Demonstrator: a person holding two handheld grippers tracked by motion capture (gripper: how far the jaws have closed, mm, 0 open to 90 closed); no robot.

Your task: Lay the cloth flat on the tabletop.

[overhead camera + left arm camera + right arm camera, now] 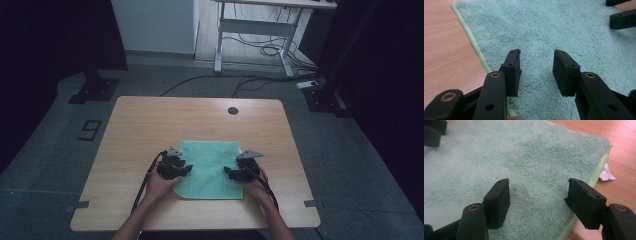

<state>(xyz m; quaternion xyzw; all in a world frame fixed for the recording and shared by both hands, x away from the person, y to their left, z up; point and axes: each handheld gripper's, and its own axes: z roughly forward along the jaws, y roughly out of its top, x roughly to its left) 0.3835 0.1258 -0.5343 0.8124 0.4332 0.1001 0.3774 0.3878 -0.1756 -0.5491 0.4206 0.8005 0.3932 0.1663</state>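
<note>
While both hands rest low on the pale wooden bench (150, 115), I have the left gripper (186, 170) at the left edge of the mint-green terry towel (210, 167) and the right gripper (228, 172) at its right edge, the two facing each other across the cloth. The towel lies flat and roughly square near the front of the bench, its sides running away from me, so each gripper points inward across it rather than along it. In the left gripper view the jaws stand parted with nothing between them, their tips hovering over the towel (544, 30) just inside its hemmed left border, bare wood beyond. In the right gripper view the jaws gape wider, also empty, one tip over the pile and the other out near the towel's lighter-green hem (599, 173), beside a small white tag (607, 174) lying on the wood. Neither hand is clearly nearer; each sits at its own edge. I judge a matched pinch of both side hems comes next, probably for a fold.
</note>
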